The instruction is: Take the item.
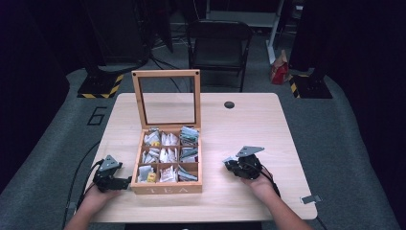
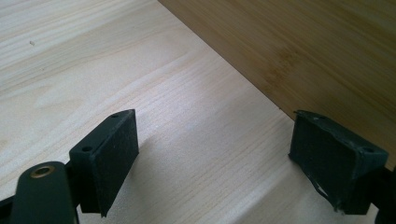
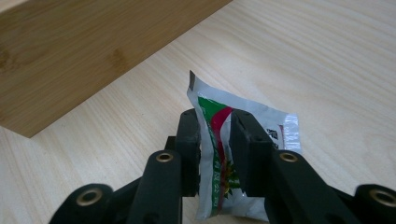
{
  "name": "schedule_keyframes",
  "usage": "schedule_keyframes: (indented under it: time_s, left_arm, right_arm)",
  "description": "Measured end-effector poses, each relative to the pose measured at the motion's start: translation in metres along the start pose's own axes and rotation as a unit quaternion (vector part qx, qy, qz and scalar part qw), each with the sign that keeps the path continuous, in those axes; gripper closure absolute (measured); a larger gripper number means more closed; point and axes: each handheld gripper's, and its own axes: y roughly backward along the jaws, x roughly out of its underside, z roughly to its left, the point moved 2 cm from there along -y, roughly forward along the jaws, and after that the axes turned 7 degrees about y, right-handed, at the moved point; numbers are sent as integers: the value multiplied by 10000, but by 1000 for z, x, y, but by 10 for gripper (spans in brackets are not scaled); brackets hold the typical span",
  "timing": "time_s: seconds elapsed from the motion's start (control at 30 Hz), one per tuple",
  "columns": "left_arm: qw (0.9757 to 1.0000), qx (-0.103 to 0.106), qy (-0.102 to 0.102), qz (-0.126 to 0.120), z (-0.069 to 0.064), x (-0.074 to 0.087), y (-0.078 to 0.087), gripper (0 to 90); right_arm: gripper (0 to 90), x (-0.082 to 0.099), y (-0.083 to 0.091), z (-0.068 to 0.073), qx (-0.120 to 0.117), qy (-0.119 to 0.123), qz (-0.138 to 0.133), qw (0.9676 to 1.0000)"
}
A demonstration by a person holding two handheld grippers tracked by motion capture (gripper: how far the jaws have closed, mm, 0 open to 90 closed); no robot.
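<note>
Dark floor and a black folding chair (image 1: 218, 45) lie beyond the pale wooden counter (image 1: 249, 124), which stands on grey carpet. Near the counter's front edge, left of centre, sits a wooden tea box (image 1: 166, 160) marked TEA, its glass-paned lid (image 1: 166, 98) standing upright at the back. Nine compartments inside hold assorted tea packets (image 1: 166, 154).

At the front left corner of the counter, the left hand-held gripper (image 1: 125, 182) lies low, just beside the box's left wall. In the left gripper view its jaws stand wide apart with nothing between them, bare counter beneath and the box's side (image 2: 303, 51) close ahead.

Toward the front right, well apart from the box's right wall, the right hand-held gripper (image 1: 230, 163) is clamped on a silver tea sachet (image 3: 219, 154) printed in green and red. In the right gripper view the sachet stands on edge between the closed pads (image 3: 247, 149), with the box's wall (image 3: 79, 51) ahead at the left. A small metal clip (image 1: 310, 199) lies at the counter's front right corner.
</note>
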Motion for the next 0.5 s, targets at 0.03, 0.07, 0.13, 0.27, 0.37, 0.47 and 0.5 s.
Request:
schedule_keyframes:
  time_s: [0.03,0.07,0.13,0.27,0.37,0.47,0.5]
  left_arm:
    - [10000,1,0,-1,0,0,0,150]
    - [10000,1,-1,0,0,0,0,150]
    - [10000,0,-1,-2,0,0,0,150]
    - [10000,0,0,-1,0,0,0,150]
    - [10000,1,0,-1,0,0,0,150]
    - [10000,0,0,0,0,0,0,150]
    - [10000,-1,-3,0,0,0,0,150]
  right_arm:
    - [713,0,0,1,23,-7,15,10000]
    - [698,0,0,1,-11,36,31,10000]
    - [679,0,-1,2,-13,-22,32,10000]
    - [600,0,-5,4,-74,-61,109,9999]
    - [562,-2,-4,4,-68,-29,24,10000]
    - [523,-3,-2,5,-97,-109,12,9999]
    - [511,-4,-2,5,-108,-148,4,9998]
